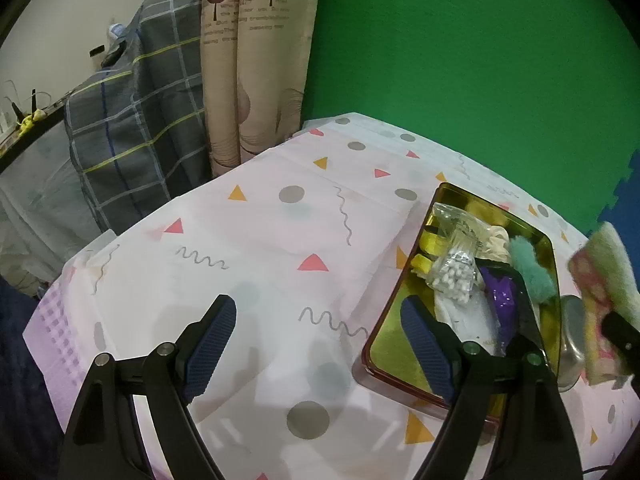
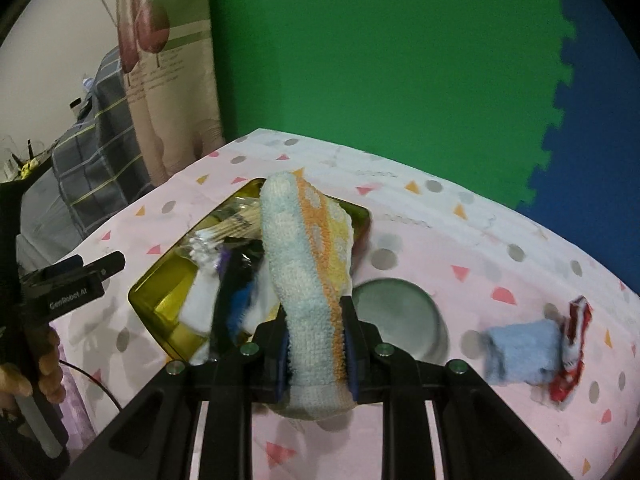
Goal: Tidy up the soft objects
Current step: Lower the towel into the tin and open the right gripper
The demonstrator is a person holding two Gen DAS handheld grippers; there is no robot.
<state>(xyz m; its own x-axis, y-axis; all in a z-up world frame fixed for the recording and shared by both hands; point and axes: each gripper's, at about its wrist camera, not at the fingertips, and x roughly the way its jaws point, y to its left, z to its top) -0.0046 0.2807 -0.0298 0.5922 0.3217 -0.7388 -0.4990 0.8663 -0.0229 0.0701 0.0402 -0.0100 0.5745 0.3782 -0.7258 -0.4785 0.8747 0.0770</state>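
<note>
The right hand-held gripper (image 2: 314, 354), clamped on a striped towel (image 2: 308, 264), held it above the gold tray (image 2: 160, 288) near the surface's far edge. The tray already contained cotton swabs (image 1: 454, 276) and other soft items. The left hand-held gripper (image 1: 320, 348) hung apart, empty. A blue cloth (image 2: 520, 354) remained outside near the right edge.

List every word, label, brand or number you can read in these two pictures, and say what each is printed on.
"GenRobot.AI": white lettering on the black body of the left hand-held gripper, seen in the right wrist view.
Printed lines on the beige curtain: too blurred to read.
Markings on the clear bag of cotton swabs in the gold tin: too small to read.
</note>
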